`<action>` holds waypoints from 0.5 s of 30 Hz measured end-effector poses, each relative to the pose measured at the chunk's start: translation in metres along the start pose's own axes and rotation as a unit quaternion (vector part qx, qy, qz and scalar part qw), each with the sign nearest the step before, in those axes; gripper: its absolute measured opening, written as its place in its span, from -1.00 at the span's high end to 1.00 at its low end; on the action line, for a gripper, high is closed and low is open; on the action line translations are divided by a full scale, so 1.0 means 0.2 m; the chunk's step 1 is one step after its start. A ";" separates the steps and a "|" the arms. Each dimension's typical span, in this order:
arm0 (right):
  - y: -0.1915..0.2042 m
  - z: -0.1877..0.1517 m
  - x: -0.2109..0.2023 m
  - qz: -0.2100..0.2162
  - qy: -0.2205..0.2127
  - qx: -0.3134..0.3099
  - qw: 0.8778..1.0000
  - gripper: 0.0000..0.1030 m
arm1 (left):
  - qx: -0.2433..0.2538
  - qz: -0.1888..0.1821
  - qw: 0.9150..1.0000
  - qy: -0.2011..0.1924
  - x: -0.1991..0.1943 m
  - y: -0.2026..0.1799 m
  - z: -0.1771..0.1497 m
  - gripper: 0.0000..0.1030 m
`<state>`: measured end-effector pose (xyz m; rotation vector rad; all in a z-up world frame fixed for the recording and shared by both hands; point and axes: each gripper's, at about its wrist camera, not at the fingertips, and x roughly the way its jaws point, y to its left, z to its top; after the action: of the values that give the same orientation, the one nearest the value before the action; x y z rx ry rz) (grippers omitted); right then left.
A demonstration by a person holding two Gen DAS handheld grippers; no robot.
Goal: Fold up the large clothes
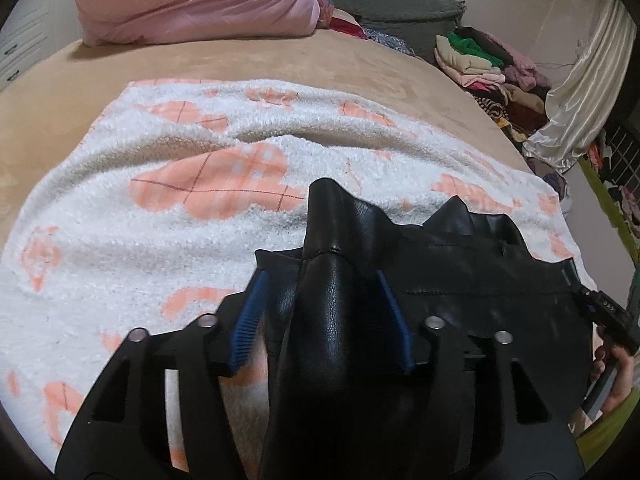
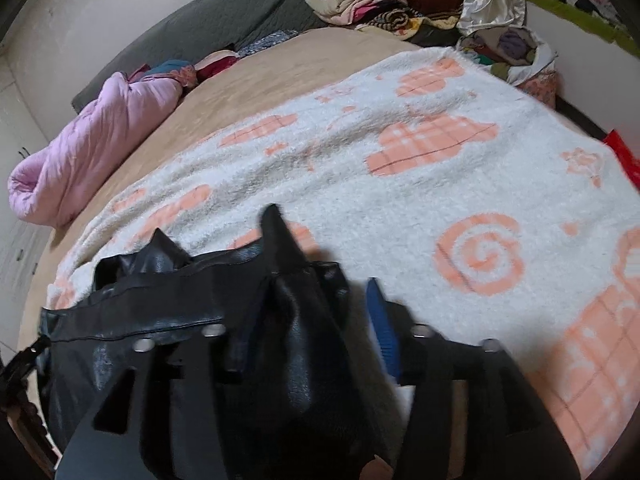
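A black garment (image 1: 460,280) of smooth, shiny leather-like material is lying on the near edge of the fluffy white blanket (image 1: 120,240) with peach checked hearts, which is covering the tan bed (image 1: 48,92). The left gripper (image 1: 324,312) is pinching a bunched, peaked fold of this garment between its ribbed blue pads, and the right gripper (image 2: 316,324) is holding another pointed fold in the same way. Beyond the blanket, a puffy pink quilt (image 1: 192,0) is lying rolled.

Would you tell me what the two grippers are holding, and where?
Both hold the black leather garment along its upper edge: left gripper and right gripper, each pinching a bunched fold.
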<state>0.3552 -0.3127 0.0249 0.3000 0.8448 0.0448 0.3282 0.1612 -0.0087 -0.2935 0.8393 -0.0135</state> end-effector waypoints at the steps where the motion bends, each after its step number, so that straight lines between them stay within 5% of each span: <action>1: 0.00 0.00 -0.02 0.002 -0.004 0.000 1.000 -0.07 | 0.001 0.003 1.000 -0.002 -0.01 0.00 0.00 -0.01; 5: -0.03 -0.02 -0.08 0.005 -0.008 0.002 1.000 -0.30 | 0.002 0.007 1.000 -0.006 -0.06 -0.02 0.01 -0.34; 8: -0.06 -0.04 -0.14 0.019 -0.011 0.011 1.000 -0.57 | 0.009 0.012 1.000 -0.013 -0.09 -0.04 0.01 -0.38; 11: -0.06 -0.07 -0.20 0.034 -0.014 0.011 0.999 -0.69 | 0.015 0.020 0.999 -0.023 -0.14 -0.06 0.01 -0.81; 15: -0.05 -0.10 -0.28 0.047 -0.018 0.001 0.999 -0.78 | 0.017 0.024 0.999 -0.031 -0.20 -0.07 0.00 -0.81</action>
<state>0.3028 -0.3269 0.0494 0.3412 0.7958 0.1256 0.3033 0.1522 0.0241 -0.2394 0.7838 0.0263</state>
